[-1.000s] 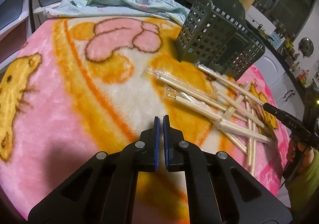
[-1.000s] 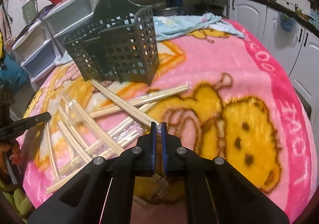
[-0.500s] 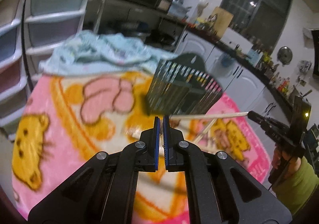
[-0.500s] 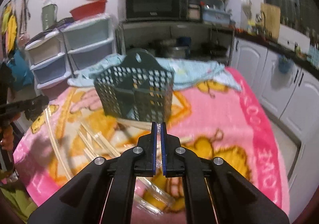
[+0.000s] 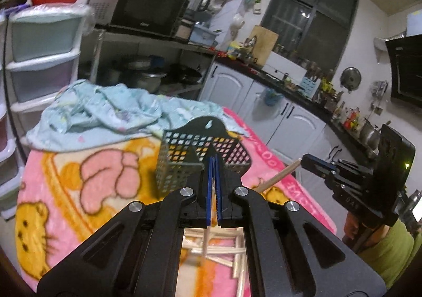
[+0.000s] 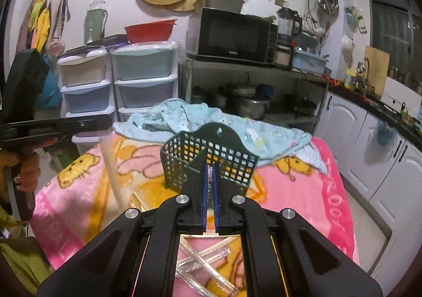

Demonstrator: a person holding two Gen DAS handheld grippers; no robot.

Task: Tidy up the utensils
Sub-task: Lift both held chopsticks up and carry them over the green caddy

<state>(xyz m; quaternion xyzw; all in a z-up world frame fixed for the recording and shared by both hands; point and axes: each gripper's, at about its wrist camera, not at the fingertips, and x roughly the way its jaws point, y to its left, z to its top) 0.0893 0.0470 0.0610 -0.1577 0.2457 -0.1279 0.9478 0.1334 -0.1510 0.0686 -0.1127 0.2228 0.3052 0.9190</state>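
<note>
Transfer to the basket (image 5: 184, 162) is judged to be the step in hand. The left gripper (image 5: 213, 165) is closed with its pads together, and a pale chopstick (image 5: 205, 237) appears to be pinched between them, its length hanging below the jaws. The right gripper (image 6: 210, 167) is clamped on a wrapped chopstick (image 6: 209, 178); in the left view that stick is seen jutting from its tip toward the basket. Both grippers are held above the blanket (image 5: 79, 191), pointed at the basket from the near side, with neither stick over its rim yet.

Loose chopsticks (image 6: 211, 257) are left lying crossed on the blanket just beneath the grippers, so most of the sorting is judged undone. The basket stands upright, and which of its compartments holds anything cannot be told.

For the next move, each stick would need to be tipped closer to upright, its lower end brought over one compartment, and the jaws opened only once that end is inside the wall.
</note>
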